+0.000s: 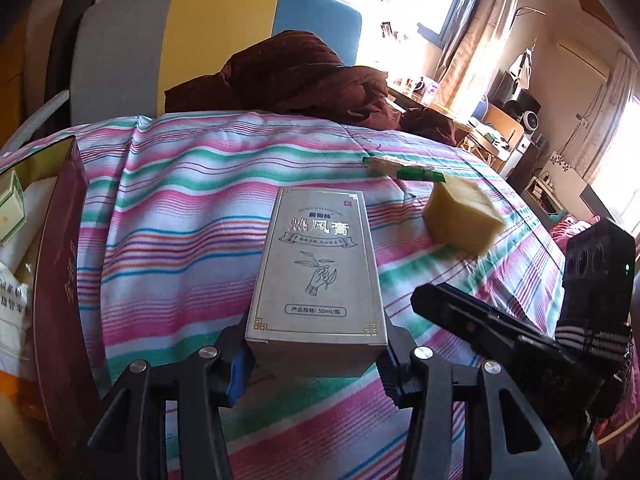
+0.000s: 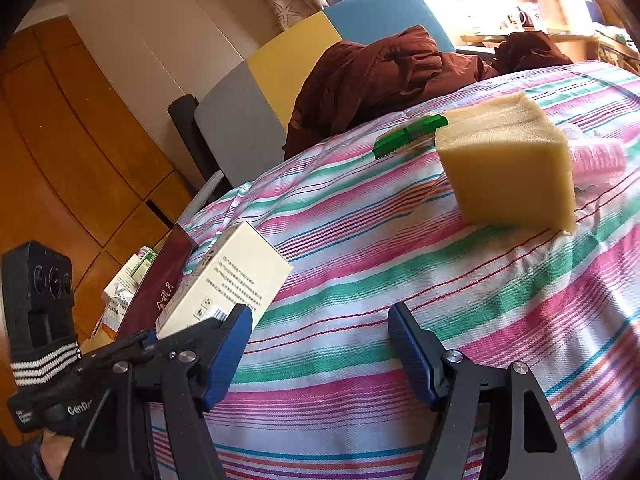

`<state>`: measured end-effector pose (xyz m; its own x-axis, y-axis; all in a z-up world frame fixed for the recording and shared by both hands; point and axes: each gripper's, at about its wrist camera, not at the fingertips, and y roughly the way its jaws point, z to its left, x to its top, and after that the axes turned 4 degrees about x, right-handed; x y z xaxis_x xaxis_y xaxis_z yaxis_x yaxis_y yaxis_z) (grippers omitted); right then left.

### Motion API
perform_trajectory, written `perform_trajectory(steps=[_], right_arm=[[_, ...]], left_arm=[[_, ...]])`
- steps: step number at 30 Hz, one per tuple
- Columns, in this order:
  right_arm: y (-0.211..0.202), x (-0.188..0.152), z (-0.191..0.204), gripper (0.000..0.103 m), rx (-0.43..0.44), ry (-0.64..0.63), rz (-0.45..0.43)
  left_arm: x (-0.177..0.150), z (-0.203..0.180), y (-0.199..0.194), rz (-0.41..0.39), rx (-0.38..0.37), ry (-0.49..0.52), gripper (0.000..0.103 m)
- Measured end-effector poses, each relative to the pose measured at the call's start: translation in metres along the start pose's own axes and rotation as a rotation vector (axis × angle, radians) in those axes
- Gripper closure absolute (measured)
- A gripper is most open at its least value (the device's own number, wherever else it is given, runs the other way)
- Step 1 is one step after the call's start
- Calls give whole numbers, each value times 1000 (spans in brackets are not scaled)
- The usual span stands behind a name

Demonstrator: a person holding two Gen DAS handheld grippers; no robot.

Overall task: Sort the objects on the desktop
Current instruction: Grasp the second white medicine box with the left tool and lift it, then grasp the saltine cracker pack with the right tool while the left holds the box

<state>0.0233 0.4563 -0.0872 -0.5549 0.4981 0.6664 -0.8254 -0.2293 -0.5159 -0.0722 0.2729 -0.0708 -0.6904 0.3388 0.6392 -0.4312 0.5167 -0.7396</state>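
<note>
A silver-grey carton (image 1: 316, 280) with printed characters and a drawn hand is clamped at its near end by my left gripper (image 1: 316, 356), which is shut on it. In the right wrist view the same carton (image 2: 228, 276) shows its cream side with a barcode and tilts up over the striped bedcover (image 2: 360, 280). My right gripper (image 2: 320, 332) stands open over the cover, nothing between its blue pads (image 2: 412, 348). Ahead of it lie a yellow sponge block (image 2: 508, 168), a green clip (image 2: 408, 132) and a pink hair roller (image 2: 596, 156).
A maroon open box (image 1: 60, 260) at the left edge of the bed holds small packets and a green-white carton (image 1: 12, 204). A dark red blanket (image 1: 288, 76) is heaped at the far end, against a grey, yellow and blue headboard (image 1: 216, 40). A desk stands far right.
</note>
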Motion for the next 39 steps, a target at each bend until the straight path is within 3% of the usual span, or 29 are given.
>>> perform_trajectory(steps=[3,10,17,19,25,31,32,35,39], right_arm=[[1,0,0,31,-1,1,2],[-7,8,7,32,-37,-18,28],[-16,77,25,32,-222,-197,-2],[0,103,21,32,-293,-231,47],[74,164,5,28,-475,-314,303],[131,186,-26,26,-566,-245,523],[137,185,-30,27,-582,-241,551],[148,178,-37,48,-620,-251,598],[141,167,-25,55,-585,-300,573]], left_arm=[[-4,2,1,-9,-14,-22,40],[-2,0,6,-20,-62,-1,41],[-5,4,9,-26,-85,-15,40],[-6,3,10,-24,-79,-11,41],[-6,7,10,-22,-98,-23,40],[-7,13,10,-25,-139,-54,40],[-7,14,10,-26,-145,-59,40],[-7,16,11,-27,-160,-70,39],[-6,15,11,-28,-163,-72,39]])
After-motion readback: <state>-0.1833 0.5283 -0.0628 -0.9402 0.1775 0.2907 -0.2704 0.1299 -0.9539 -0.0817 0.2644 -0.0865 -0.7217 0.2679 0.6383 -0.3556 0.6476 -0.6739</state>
